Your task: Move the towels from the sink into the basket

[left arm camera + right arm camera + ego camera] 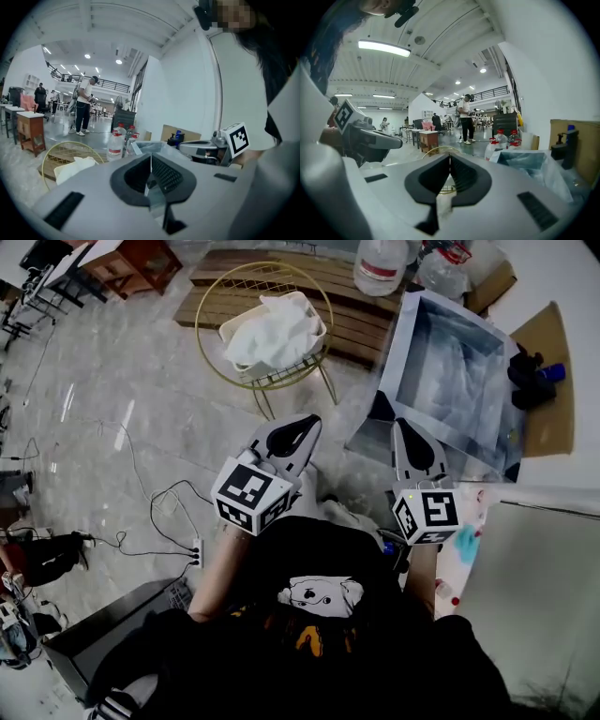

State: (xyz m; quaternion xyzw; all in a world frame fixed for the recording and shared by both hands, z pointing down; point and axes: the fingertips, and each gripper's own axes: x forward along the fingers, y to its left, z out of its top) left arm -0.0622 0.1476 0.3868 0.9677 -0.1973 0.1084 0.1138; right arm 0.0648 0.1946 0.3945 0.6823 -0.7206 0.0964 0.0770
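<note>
Both claws sat at frame centre, close to the person's body. The left claw [307, 424] was pressed together with nothing between its jaws, and so was the right claw [404, 425]. White towels [275, 329] lay in the wire basket [281, 381] at upper centre. The sink [401, 343], upper right, showed no distinct towel. Judged step: between trips, or transfer complete. Next move: inspect the sink, and if a towel remains, spread one claw above it.

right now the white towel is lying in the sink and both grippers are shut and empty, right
Not quite: the head view shows the white towel lying in the gold wire basket, not in the sink. The left gripper and right gripper are indeed shut and empty.
</note>
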